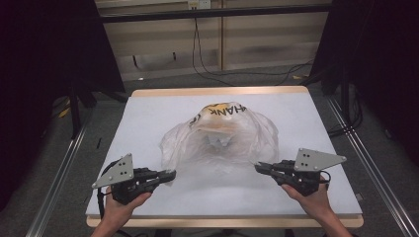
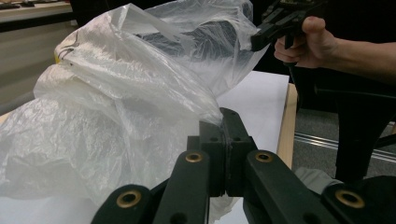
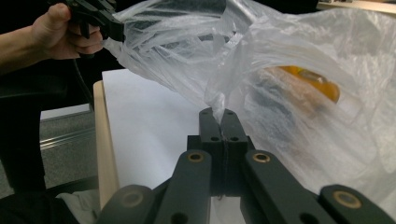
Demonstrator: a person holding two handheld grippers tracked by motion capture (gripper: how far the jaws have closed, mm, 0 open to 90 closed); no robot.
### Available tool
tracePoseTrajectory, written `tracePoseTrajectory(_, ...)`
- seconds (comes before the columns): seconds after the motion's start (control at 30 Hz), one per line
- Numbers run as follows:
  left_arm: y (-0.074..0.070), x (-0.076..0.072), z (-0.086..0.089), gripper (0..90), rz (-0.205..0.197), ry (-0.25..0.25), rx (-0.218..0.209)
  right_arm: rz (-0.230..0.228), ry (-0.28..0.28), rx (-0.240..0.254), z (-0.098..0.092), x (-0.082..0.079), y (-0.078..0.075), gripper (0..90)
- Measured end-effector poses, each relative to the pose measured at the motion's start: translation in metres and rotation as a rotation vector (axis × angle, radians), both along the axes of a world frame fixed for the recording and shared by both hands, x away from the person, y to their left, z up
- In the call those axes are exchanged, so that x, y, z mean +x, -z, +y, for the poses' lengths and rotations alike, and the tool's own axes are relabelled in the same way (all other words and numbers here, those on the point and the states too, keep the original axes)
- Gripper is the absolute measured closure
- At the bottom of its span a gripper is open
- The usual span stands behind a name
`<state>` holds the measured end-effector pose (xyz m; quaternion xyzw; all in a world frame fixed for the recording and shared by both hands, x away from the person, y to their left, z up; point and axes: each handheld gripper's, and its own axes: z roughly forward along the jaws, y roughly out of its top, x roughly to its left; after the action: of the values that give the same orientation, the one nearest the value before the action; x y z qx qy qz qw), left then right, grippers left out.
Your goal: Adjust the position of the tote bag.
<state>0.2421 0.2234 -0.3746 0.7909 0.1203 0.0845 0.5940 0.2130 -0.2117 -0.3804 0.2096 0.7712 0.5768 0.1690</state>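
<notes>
A: Plastic bag [image 1: 220, 140] mid-table [image 1: 148, 108], left gripper [image 1: 170, 174] and right gripper [image 1: 258, 168] each pinching an edge tight.

B: Contents? Something orange [image 3: 308, 79] inside, blurred by film. Lettering [image 1: 225, 109] partly folded away.

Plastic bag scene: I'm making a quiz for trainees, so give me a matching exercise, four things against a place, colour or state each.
Things:
1. plastic bag
2. left gripper
3. table
4. lettering

Descriptions:
A. black, on the bag's far end
B. clear and crinkled, mid-table
C. pale grey top with a wooden edge
D. jaws shut on the bag's edge, at the near left

Pairs: 1-B, 2-D, 3-C, 4-A
</notes>
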Motion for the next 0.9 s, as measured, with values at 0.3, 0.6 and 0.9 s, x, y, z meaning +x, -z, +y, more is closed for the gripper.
tracePoseTrajectory(0.3,-0.015,0.01,-0.002,89.6,-0.03,-0.029,-0.042,-0.023,-0.011,0.025,0.001,0.008,-0.019,90.0)
tracePoseTrajectory(0.6,-0.027,0.017,-0.003,89.6,-0.058,-0.034,-0.062,-0.061,0.008,0.05,-0.004,0.012,-0.037,90.0)
tracePoseTrajectory(0.9,-0.04,0.03,-0.007,89.6,-0.081,-0.029,-0.063,-0.063,0.018,0.083,-0.009,0.026,-0.045,90.0)
